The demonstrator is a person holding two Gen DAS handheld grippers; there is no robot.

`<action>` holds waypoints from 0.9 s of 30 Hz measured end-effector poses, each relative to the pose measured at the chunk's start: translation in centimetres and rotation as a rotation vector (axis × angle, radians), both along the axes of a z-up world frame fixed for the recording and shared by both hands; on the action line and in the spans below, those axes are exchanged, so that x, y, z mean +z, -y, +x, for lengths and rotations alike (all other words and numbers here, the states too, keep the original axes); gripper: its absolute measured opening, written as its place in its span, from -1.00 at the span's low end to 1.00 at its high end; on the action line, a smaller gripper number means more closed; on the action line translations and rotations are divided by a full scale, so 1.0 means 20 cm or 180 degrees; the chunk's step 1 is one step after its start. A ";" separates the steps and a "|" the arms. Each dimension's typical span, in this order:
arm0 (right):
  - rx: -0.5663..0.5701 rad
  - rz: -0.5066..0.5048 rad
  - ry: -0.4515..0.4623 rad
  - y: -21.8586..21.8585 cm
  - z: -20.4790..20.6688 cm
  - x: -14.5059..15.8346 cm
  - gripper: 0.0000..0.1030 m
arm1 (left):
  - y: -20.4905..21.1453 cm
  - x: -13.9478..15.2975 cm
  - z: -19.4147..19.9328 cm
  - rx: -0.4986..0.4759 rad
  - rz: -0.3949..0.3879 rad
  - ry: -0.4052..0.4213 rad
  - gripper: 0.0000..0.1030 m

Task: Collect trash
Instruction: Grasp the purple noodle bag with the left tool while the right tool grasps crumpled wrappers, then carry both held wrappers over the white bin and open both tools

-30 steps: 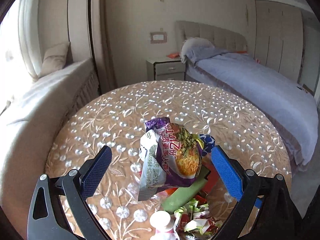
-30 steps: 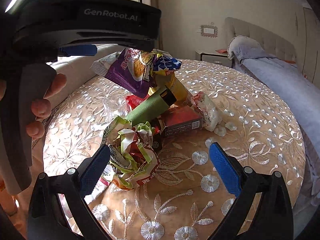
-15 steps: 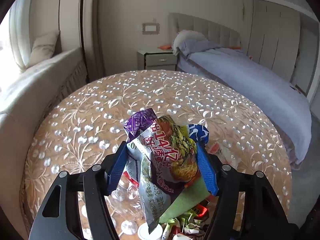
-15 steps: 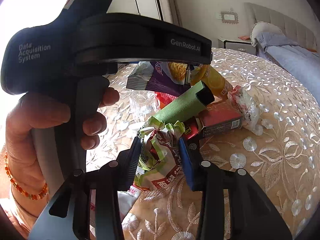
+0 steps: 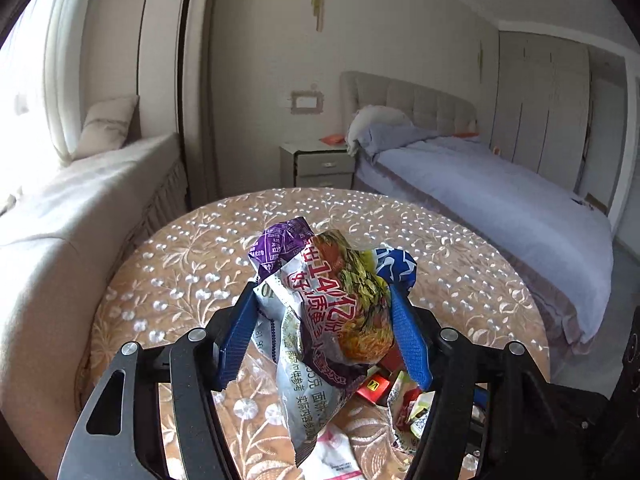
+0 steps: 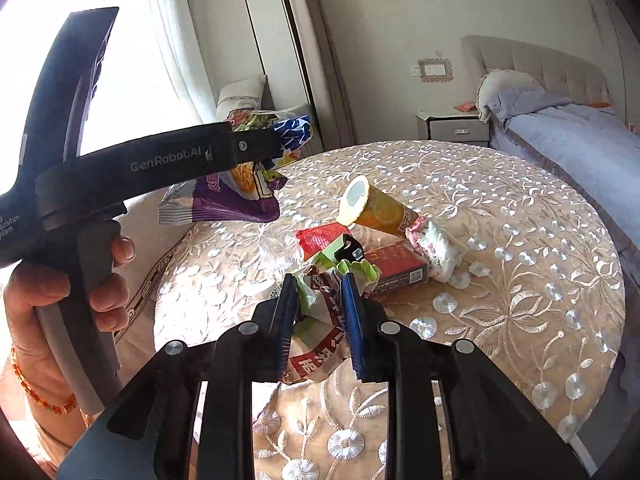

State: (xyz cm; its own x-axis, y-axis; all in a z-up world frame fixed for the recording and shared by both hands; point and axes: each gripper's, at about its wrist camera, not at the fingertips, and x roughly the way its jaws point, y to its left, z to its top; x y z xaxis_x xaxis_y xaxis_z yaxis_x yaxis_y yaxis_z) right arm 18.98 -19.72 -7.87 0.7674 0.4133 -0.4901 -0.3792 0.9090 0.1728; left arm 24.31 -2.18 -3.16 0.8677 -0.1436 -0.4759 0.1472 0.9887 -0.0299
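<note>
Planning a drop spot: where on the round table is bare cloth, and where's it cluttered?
Bare: the table's right half, right of the red box and white wad; also the far side behind the orange cup, toward the nightstand. Crowded: the near-left pile around the right gripper.

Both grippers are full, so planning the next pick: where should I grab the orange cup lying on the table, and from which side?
Grip the orange cup across its tapered body, just behind the wide rim. It lies on its side, rim towards the window and narrow end against the crumpled white wrapper, so come from above with the jaws straddling it.
</note>
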 end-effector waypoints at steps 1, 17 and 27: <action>-0.0038 -0.0023 0.0060 0.03 -0.03 0.03 -0.51 | 0.02 0.01 -0.03 -0.0028 0.0012 0.0021 0.22; -0.0839 -0.0405 0.0562 0.56 -0.57 0.22 -0.51 | 0.51 -0.04 -0.48 -0.0763 0.0344 0.0123 0.22; -0.1303 -0.0785 0.0485 0.82 -0.79 0.16 -0.51 | 0.97 -0.20 -0.63 -0.1526 0.0682 -0.0021 0.22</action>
